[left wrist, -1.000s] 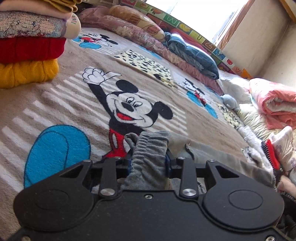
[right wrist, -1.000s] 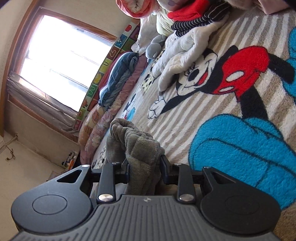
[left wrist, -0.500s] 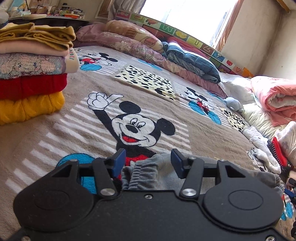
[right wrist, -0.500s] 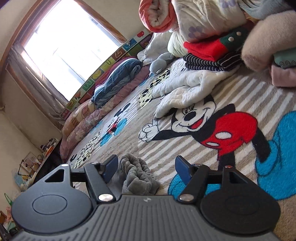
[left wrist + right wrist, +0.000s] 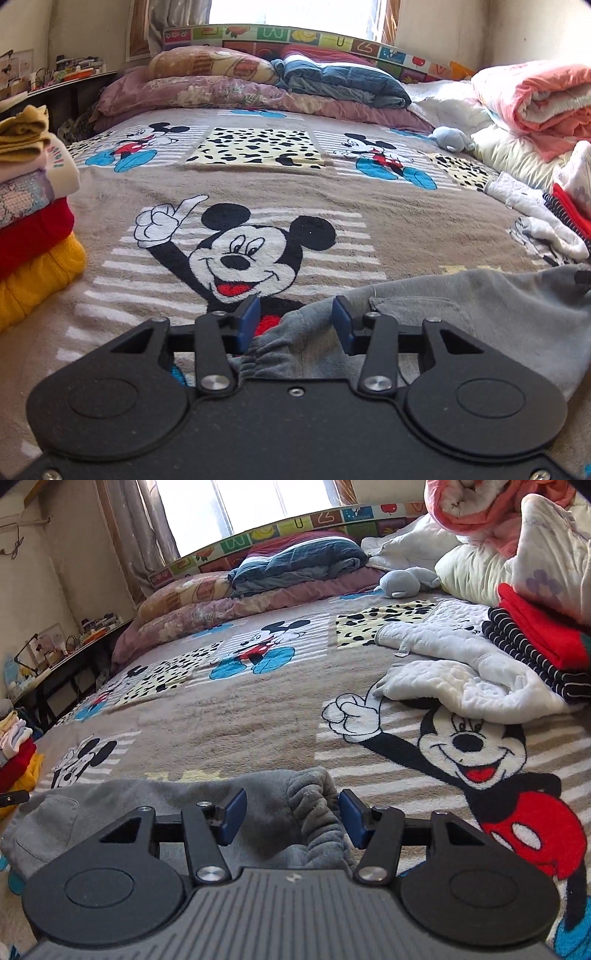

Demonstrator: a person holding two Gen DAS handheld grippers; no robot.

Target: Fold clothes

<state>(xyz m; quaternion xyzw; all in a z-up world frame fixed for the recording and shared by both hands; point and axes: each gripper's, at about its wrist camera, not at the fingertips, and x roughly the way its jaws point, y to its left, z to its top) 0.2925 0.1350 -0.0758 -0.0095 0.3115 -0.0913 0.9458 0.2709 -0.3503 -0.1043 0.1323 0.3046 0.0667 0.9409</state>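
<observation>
Mickey Mouse blanket (image 5: 388, 206); letter mat (image 5: 325, 518) reads "Z", "U".

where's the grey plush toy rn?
The grey plush toy lies at the far right of the bed in both wrist views, between the purple quilt roll and the cream pillow, beyond the white quilted garment.
</observation>
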